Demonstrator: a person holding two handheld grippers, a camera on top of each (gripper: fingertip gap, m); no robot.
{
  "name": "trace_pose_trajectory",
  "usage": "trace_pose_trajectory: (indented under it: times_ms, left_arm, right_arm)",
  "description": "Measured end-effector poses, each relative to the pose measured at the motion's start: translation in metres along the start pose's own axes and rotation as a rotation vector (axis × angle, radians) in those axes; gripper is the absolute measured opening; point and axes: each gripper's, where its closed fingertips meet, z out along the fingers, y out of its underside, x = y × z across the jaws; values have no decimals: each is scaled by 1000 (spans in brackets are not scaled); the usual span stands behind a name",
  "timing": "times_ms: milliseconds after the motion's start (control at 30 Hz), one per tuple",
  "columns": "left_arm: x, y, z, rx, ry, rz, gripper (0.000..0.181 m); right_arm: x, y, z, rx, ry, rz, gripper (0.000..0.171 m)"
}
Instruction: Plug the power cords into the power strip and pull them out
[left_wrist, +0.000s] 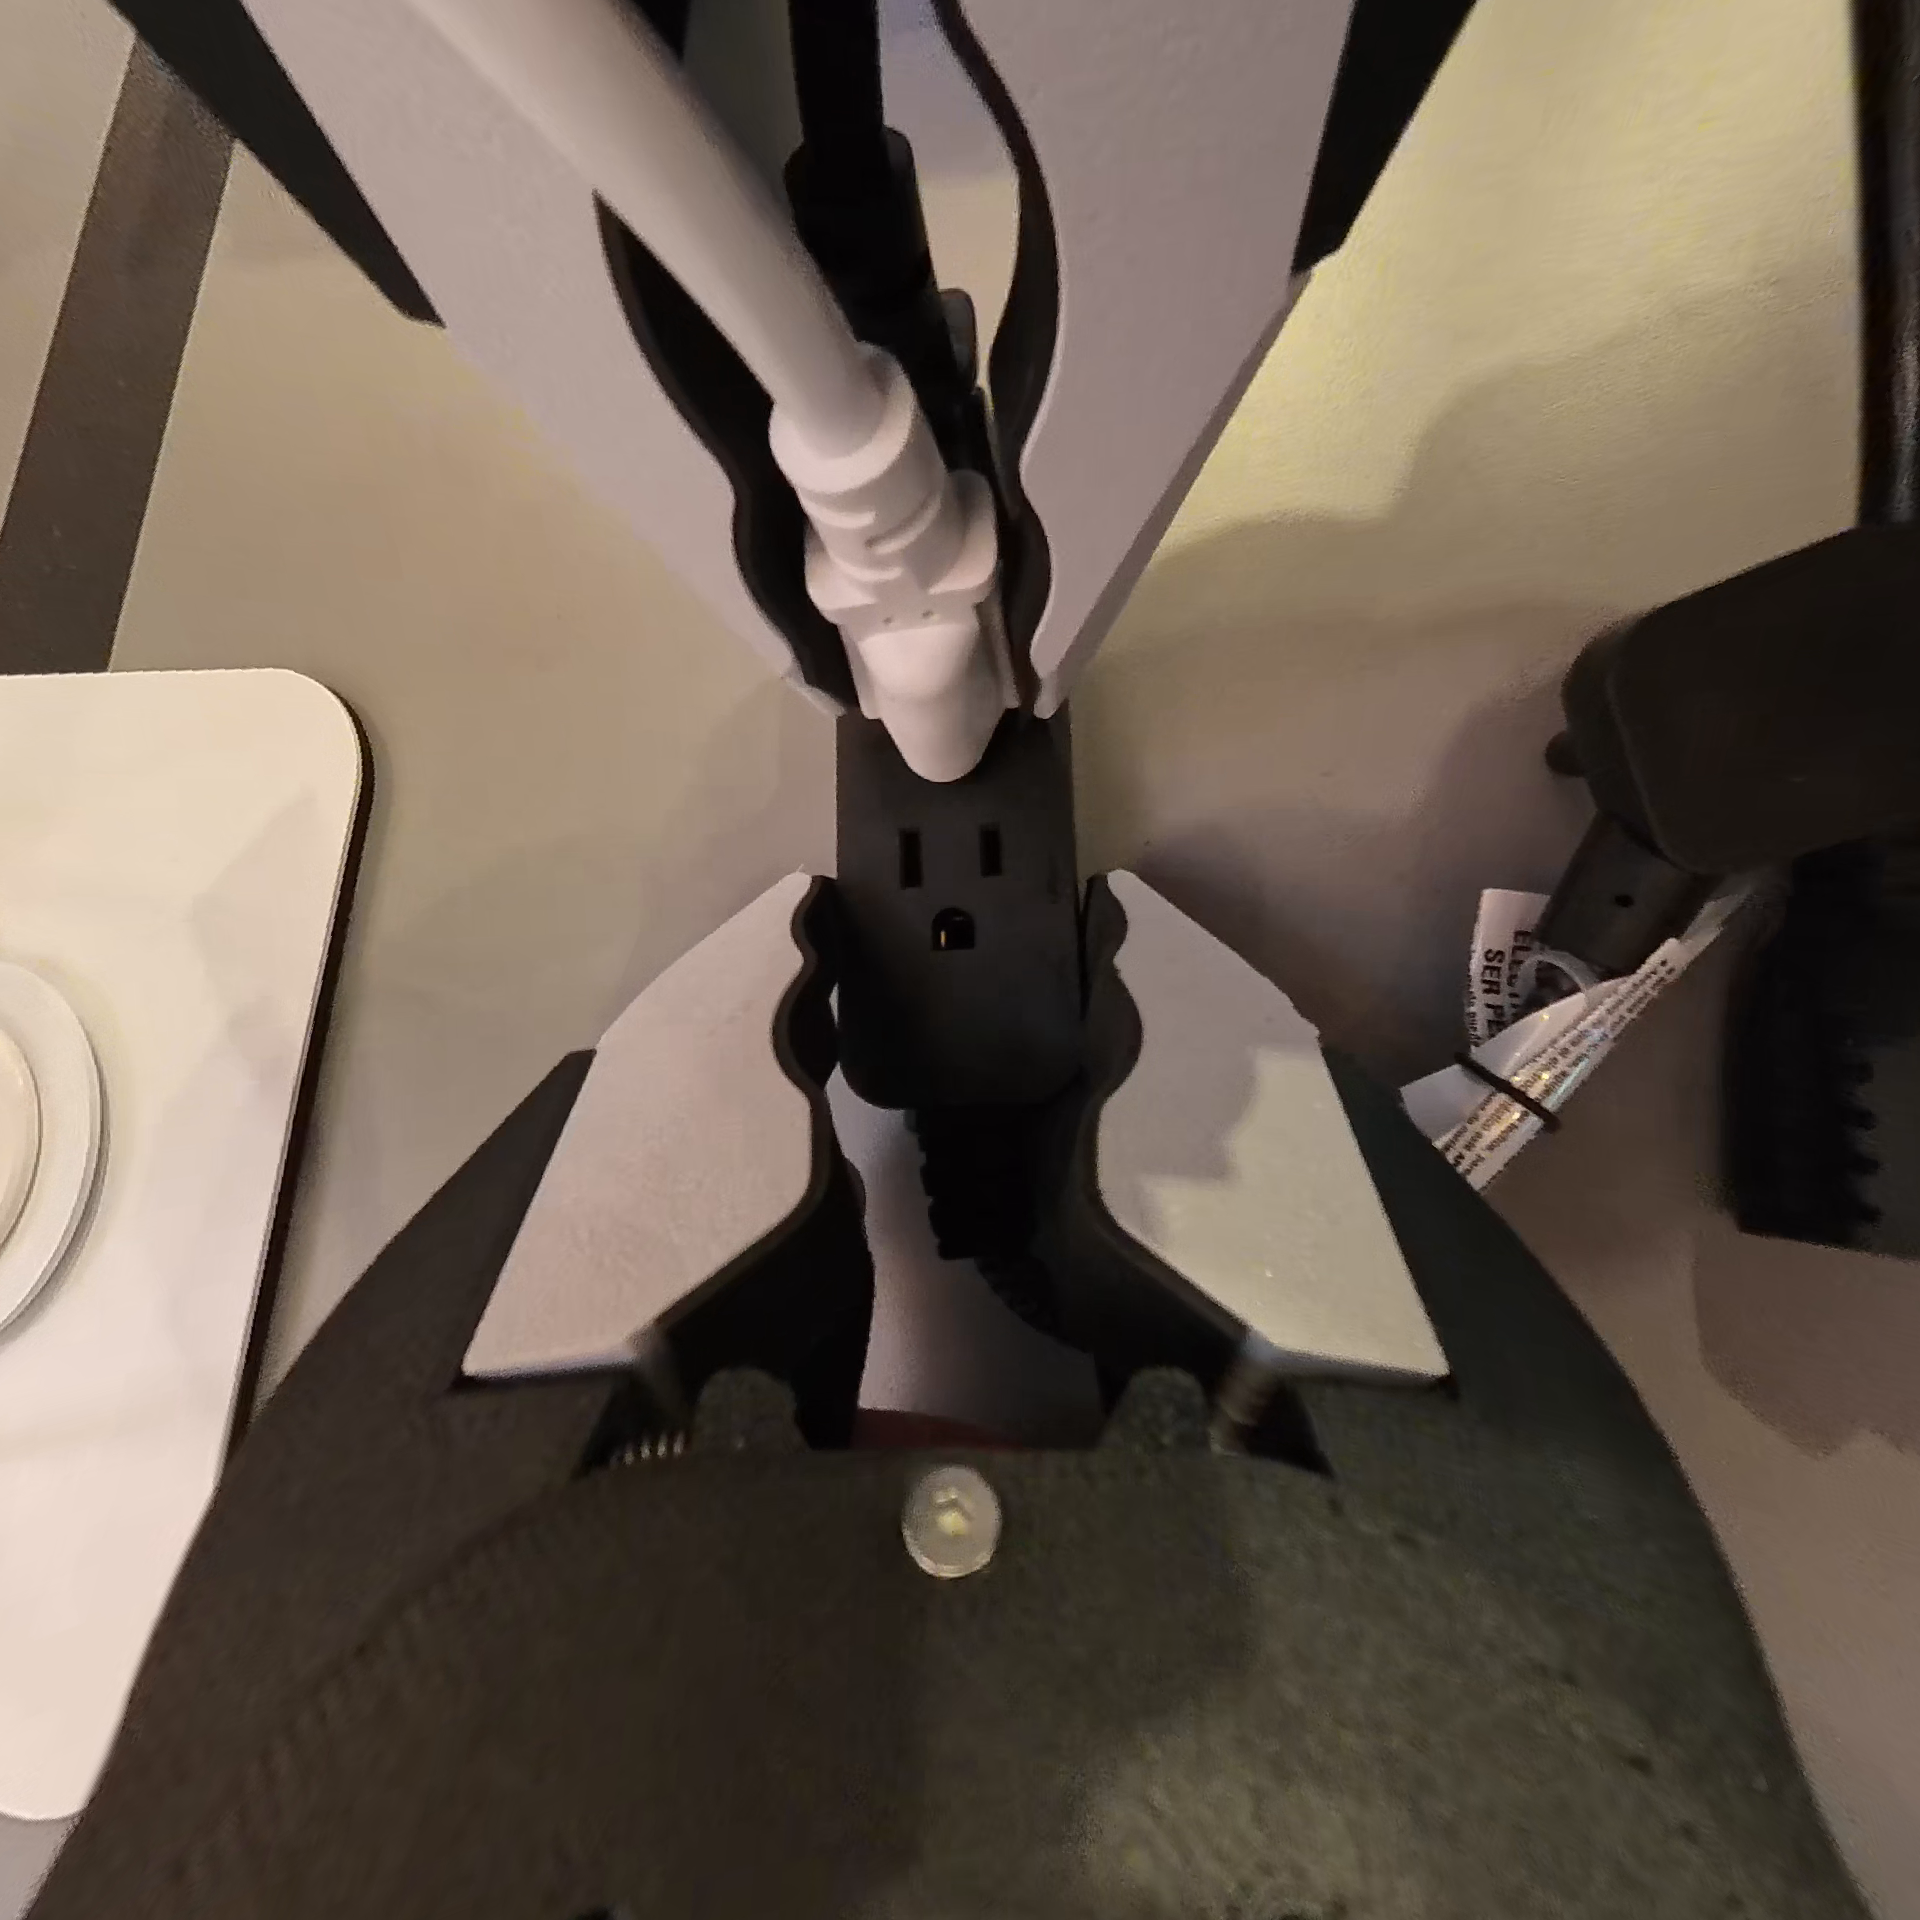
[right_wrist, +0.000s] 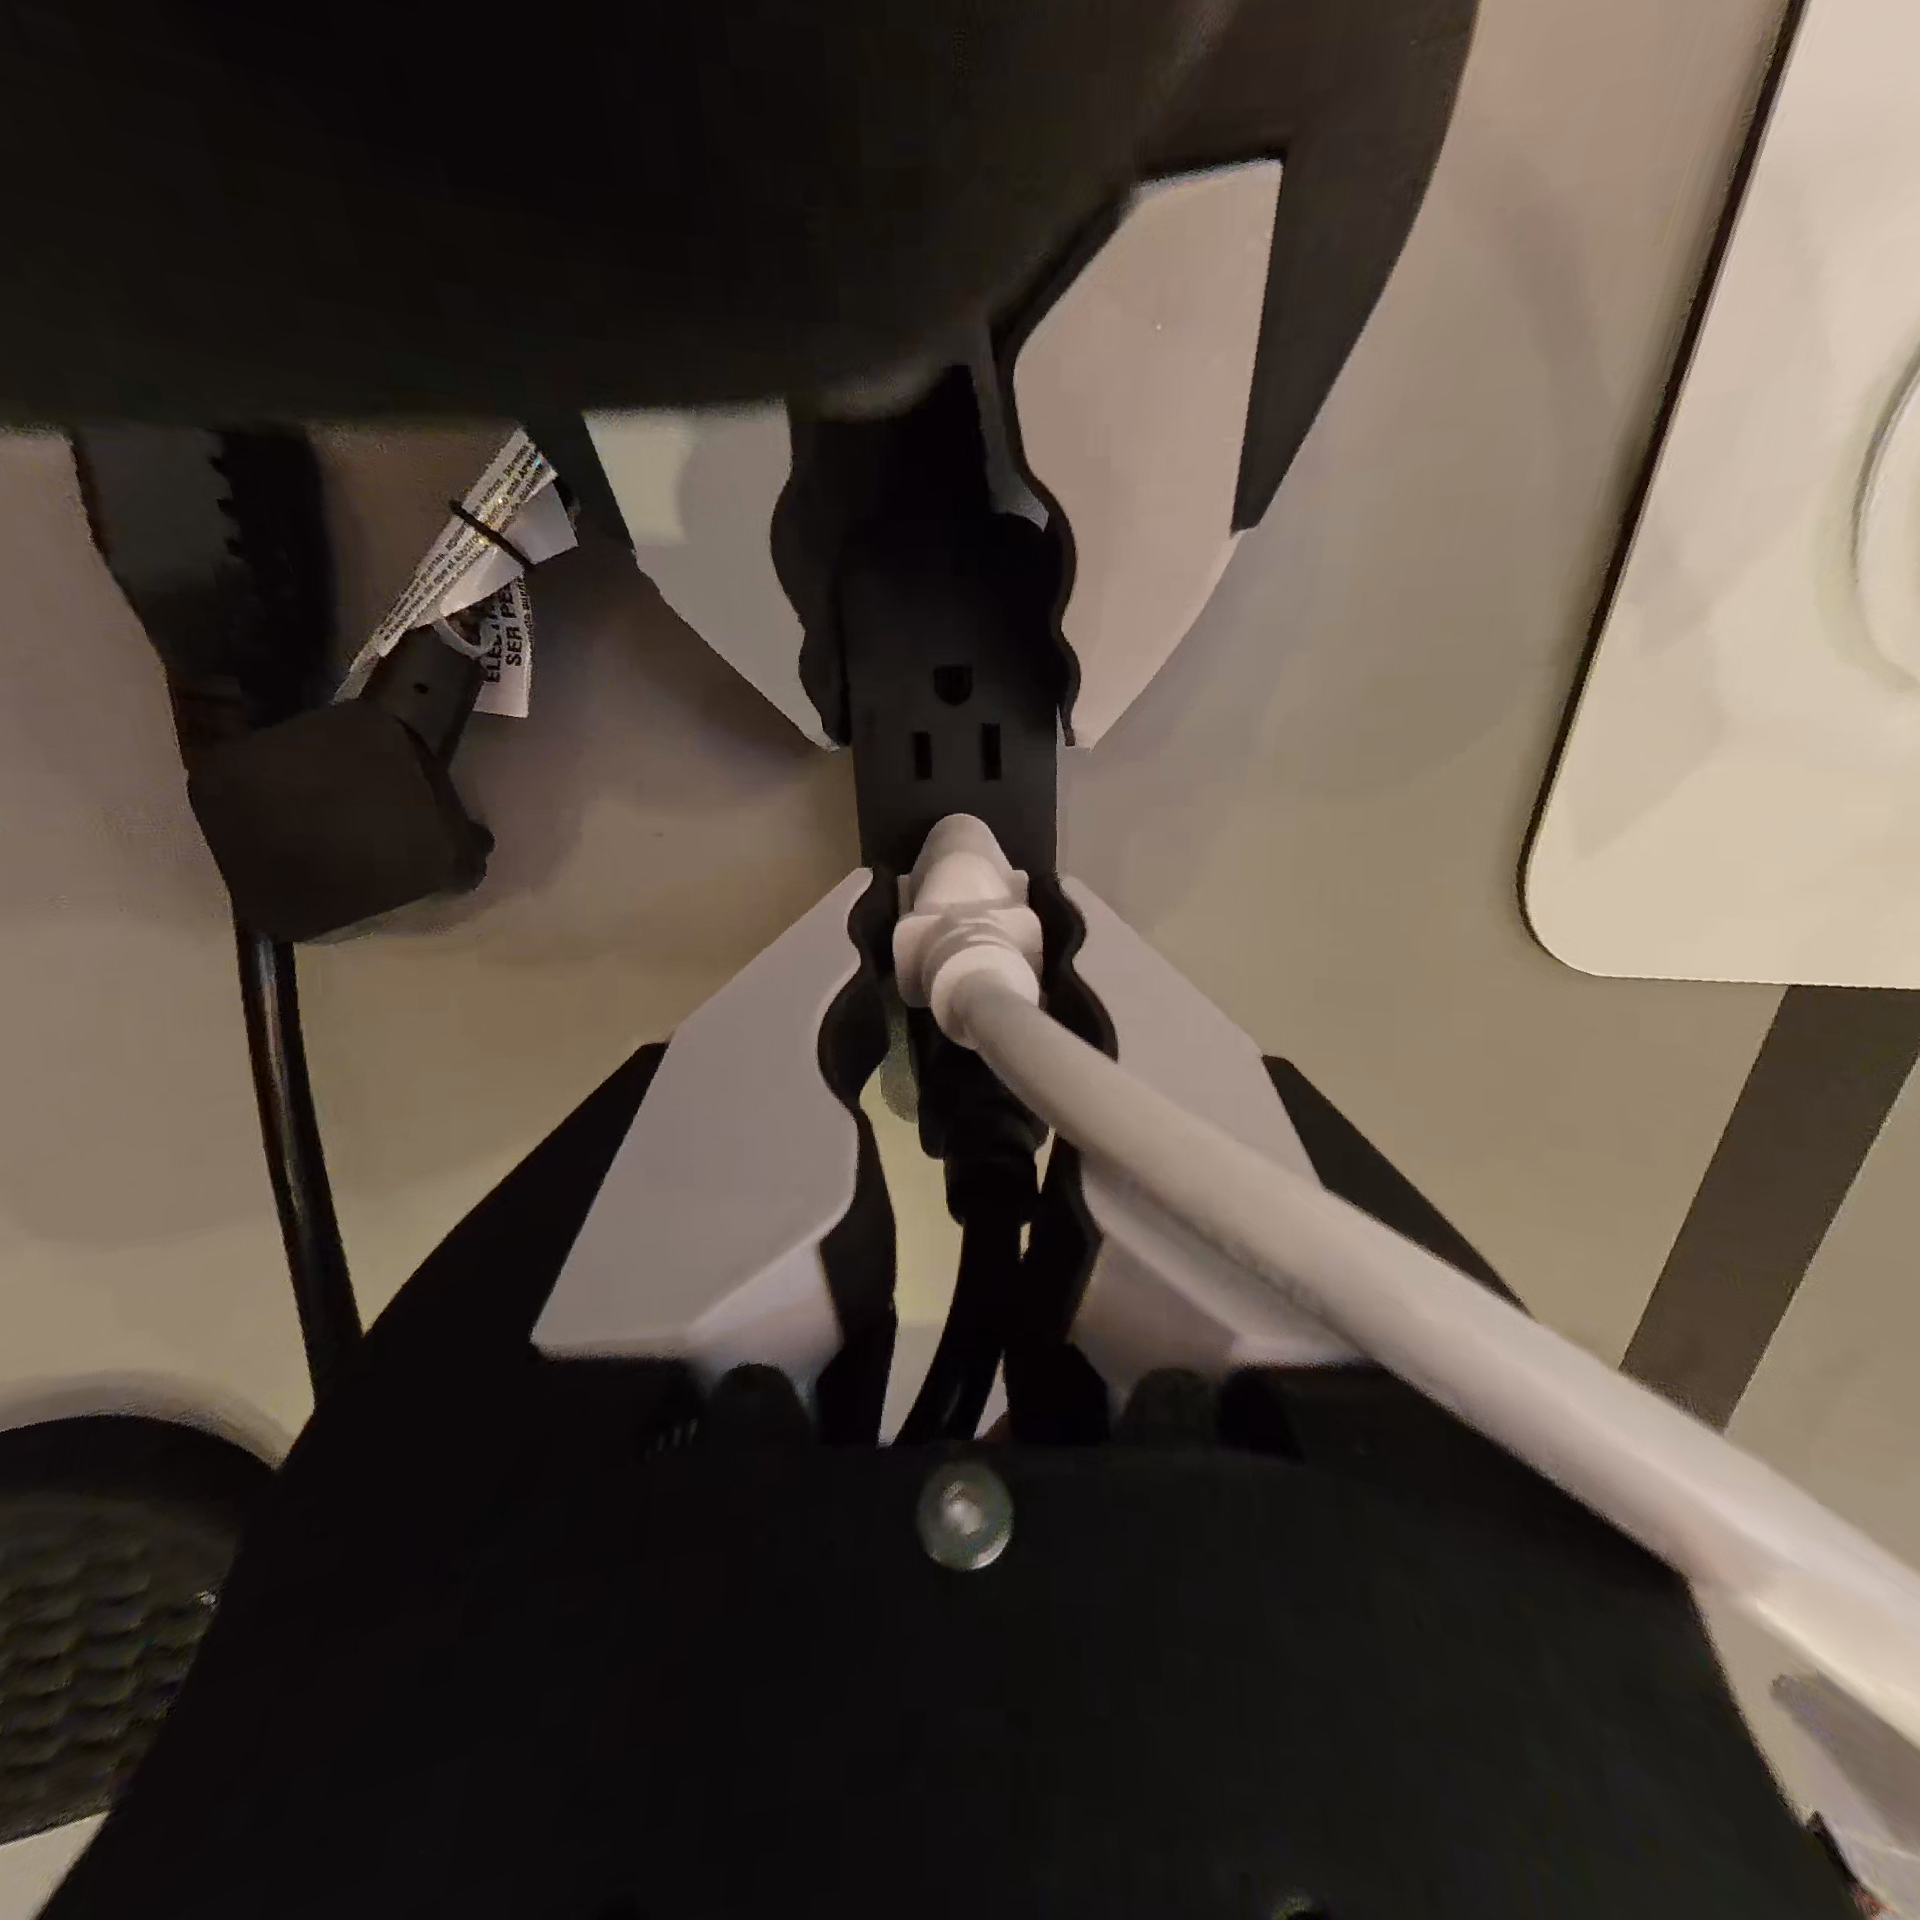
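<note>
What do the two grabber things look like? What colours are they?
Both look alike. The left gripper has a wide black base, a silver screw in its middle, small springs, and pale grey fingers with wavy black pads. The right gripper matches it, screw included.

Plug (left_wrist: 914, 665) in power strip (left_wrist: 951, 935) — its far end, tagged cord (left_wrist: 1621, 894) right, pad (left_wrist: 177, 935) left

The black power strip (left_wrist: 951, 935) lies flat on the pale desk (left_wrist: 520, 582), one empty three-hole socket facing up. A white plug (left_wrist: 914, 634) sits at its next socket, its thick white cord (right_wrist: 1299, 1236) trailing away.
</note>
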Motion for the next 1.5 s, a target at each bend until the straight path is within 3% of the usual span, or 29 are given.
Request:
trace_pose_trajectory:
  times_ms: [200, 400, 600, 1133, 1333, 1500]
  left_arm:
    - [0, -1, 0, 13, -8, 2, 46]
    - [0, -1, 0, 16, -8, 8, 47]
    - [0, -1, 1, 20, -5, 6, 47]
    - [2, -1, 1, 15, -1, 25, 46]
    - [2, -1, 1, 10, -7, 24, 47]
    - [2, -1, 1, 10, -6, 28, 47]
  right_arm:
    - [1, 1, 3, 16, -113, 29, 22]
    - [-2, 0, 3, 24, -19, 42, 21]
    - [-1, 1, 3, 40, -72, 56, 22]
    - [-1, 5, -4, -31, 26, 1, 21]
    - [0, 4, 0, -19, -100, 71, 22]
    - [-1, 4, 4, -3, -58, 88, 23]
